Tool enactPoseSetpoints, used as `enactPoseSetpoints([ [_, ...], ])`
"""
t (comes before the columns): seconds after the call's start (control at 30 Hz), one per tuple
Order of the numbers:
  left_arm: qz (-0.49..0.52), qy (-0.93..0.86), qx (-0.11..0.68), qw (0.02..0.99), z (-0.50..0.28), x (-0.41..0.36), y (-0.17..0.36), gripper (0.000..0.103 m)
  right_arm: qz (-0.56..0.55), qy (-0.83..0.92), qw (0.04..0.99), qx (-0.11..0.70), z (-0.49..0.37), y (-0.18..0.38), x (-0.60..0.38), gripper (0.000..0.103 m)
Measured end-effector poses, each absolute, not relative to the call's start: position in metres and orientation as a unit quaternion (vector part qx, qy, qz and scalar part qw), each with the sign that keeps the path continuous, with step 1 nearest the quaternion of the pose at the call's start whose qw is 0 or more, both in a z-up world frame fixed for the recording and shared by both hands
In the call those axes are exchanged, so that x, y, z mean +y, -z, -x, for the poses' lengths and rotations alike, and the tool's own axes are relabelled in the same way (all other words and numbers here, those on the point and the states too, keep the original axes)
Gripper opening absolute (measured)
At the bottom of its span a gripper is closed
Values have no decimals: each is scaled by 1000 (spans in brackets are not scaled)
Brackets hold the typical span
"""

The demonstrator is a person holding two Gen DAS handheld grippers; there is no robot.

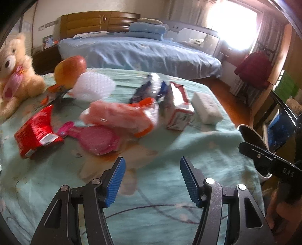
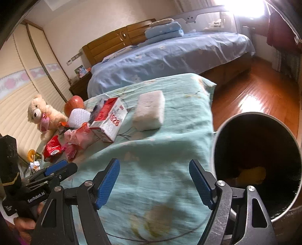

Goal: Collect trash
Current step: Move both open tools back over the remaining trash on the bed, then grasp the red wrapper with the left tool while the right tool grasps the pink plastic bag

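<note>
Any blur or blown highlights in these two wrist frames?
Left wrist: window blown out at top right; pink bag and apple smeared by motion blur; left tool sharp. Right wrist: window glare washes the top edge; bedcover near the right tool is blurred; bin interior very dark; strong fisheye bending at both rims.

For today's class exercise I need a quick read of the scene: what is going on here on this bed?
A person holds two grippers over a teal bedspread strewn with litter. The left gripper and right gripper are both open and hold nothing. A red wrapper, a pink plastic bag and a red and white carton lie uncollected. The bin beside the bed already holds something yellow.
</note>
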State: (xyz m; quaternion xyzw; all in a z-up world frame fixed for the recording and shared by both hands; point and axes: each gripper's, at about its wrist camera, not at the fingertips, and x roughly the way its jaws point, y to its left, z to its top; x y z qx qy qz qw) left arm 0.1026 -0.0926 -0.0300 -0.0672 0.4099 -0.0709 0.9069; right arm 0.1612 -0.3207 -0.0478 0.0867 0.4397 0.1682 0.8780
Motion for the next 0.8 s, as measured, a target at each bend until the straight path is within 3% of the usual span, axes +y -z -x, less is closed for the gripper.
enactPoseSetpoints([
  [0.8,138,-32,395,908,-70,20,20,63,-52,-284,841,457,-155,60,-197,77],
])
